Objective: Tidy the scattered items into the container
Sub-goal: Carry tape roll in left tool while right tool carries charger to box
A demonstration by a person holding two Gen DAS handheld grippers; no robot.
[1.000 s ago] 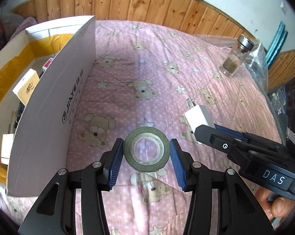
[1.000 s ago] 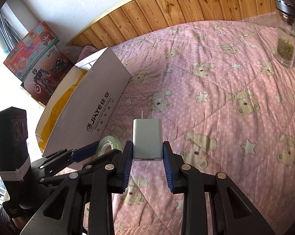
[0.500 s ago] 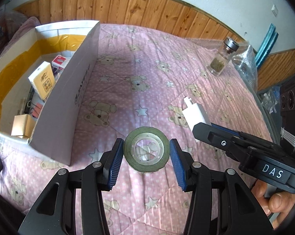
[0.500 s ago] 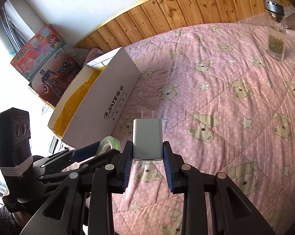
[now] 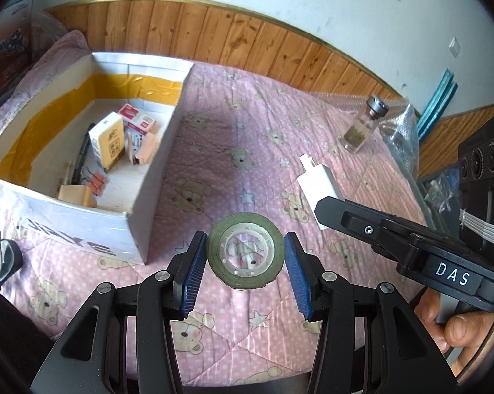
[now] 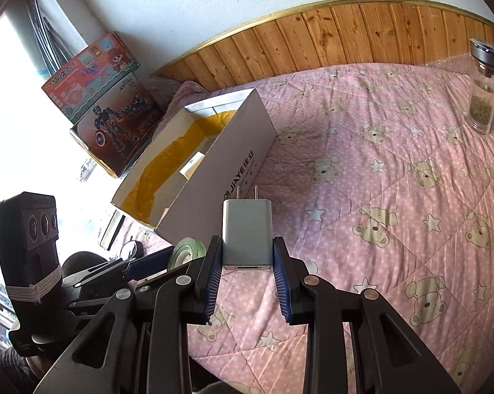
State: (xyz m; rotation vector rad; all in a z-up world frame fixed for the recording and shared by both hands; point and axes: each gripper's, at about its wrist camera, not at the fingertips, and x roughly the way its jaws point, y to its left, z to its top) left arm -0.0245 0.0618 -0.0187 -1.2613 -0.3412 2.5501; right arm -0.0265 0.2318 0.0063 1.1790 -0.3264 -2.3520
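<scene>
Above the pink quilt (image 5: 253, 138), left gripper (image 5: 245, 257) pinches a green tape roll (image 5: 246, 253); right gripper (image 6: 247, 267) clamps a white charger (image 6: 247, 231). Cardboard box (image 5: 155, 177) sits left, both items outside it.

Both cameras look down along their fingers from above the bed (image 5: 233, 124). Both see the box (image 5: 155, 177), the jar (image 6: 481, 98) and the wood wall (image 6: 345, 39).

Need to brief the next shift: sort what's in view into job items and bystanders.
Job:
- green roll of tape in left claw
- white plug charger in right claw
- open white cardboard box

Bystanders:
- glass jar with metal lid
- colourful toy boxes
</scene>
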